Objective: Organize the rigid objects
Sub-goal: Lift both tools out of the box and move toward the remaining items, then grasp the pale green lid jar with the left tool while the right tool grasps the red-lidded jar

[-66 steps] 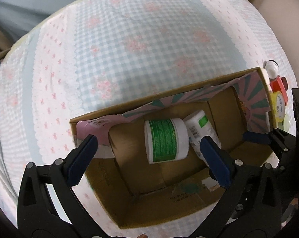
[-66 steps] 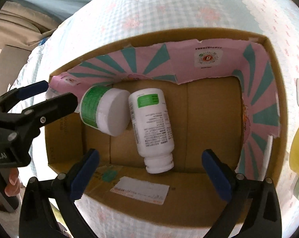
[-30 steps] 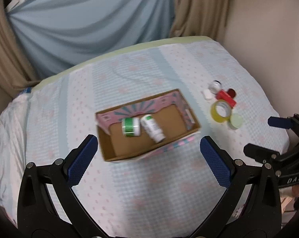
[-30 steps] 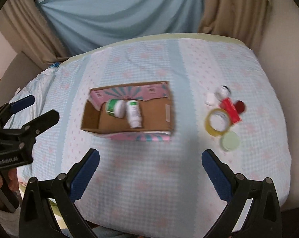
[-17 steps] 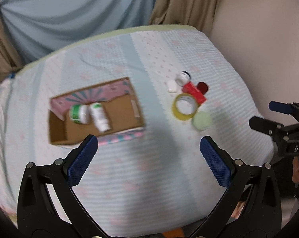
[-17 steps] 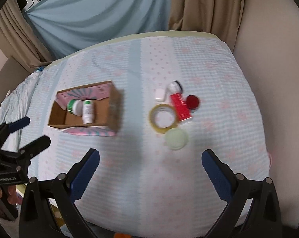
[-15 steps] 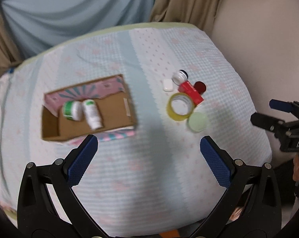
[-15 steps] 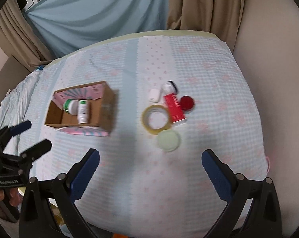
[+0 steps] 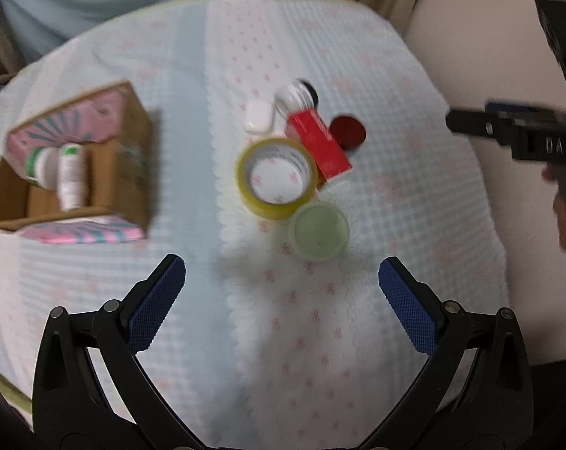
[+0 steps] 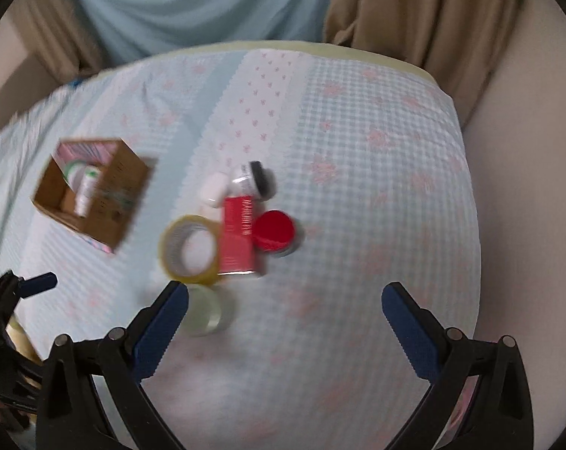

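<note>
Hovering above the tablecloth (image 9: 358,56), the left gripper (image 9: 282,285) and right gripper (image 10: 285,311) both have jaws spread wide, holding nothing. Beside the yellow tape roll (image 9: 276,177) lie a red box (image 9: 319,144), a red lid (image 9: 347,131), a white case (image 9: 259,116) and a pale green lid (image 9: 318,231). Well apart from the tape roll sits the cardboard box (image 9: 127,172), holding two white bottles (image 9: 72,172).

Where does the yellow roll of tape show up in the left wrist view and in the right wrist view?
Left wrist view: the yellow roll of tape lies just above centre, flat on the bed cover.
Right wrist view: it sits left of centre, just above the right claw's left fingertip.
Shared landmark: the red rectangular box lies right beside the roll in both views.
</note>
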Tool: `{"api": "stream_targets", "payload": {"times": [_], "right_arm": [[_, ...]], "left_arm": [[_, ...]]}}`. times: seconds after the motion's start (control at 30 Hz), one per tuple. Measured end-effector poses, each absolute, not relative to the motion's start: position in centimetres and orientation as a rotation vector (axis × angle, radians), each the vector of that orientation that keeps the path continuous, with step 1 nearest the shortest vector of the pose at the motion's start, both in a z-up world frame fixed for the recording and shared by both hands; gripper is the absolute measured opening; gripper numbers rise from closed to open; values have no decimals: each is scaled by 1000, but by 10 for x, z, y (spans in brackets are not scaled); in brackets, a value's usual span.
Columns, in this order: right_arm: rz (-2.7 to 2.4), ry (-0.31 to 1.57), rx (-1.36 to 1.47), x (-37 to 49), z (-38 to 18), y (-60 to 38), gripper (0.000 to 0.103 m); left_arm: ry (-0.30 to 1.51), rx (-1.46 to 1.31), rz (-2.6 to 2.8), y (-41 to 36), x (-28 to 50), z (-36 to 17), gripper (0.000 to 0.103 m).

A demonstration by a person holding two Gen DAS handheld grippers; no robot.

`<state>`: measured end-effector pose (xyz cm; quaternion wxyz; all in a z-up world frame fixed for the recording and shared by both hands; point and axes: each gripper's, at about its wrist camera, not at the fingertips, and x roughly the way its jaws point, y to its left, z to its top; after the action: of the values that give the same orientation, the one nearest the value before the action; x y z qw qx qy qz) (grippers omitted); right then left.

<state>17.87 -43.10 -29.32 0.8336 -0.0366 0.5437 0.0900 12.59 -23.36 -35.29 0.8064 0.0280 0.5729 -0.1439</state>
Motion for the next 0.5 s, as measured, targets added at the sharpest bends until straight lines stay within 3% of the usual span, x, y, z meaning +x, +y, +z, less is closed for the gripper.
{"api": "stream_targets", "payload": {"times": [0.23, 0.5], "right_arm": [[355, 1119, -286, 219, -377, -438, 99], [578, 1134, -505, 246, -434, -423, 87]], "left_arm": [[1246, 91, -301, -277, 133, -441, 103], [1221, 166, -297, -309, 142, -478, 102]]}}
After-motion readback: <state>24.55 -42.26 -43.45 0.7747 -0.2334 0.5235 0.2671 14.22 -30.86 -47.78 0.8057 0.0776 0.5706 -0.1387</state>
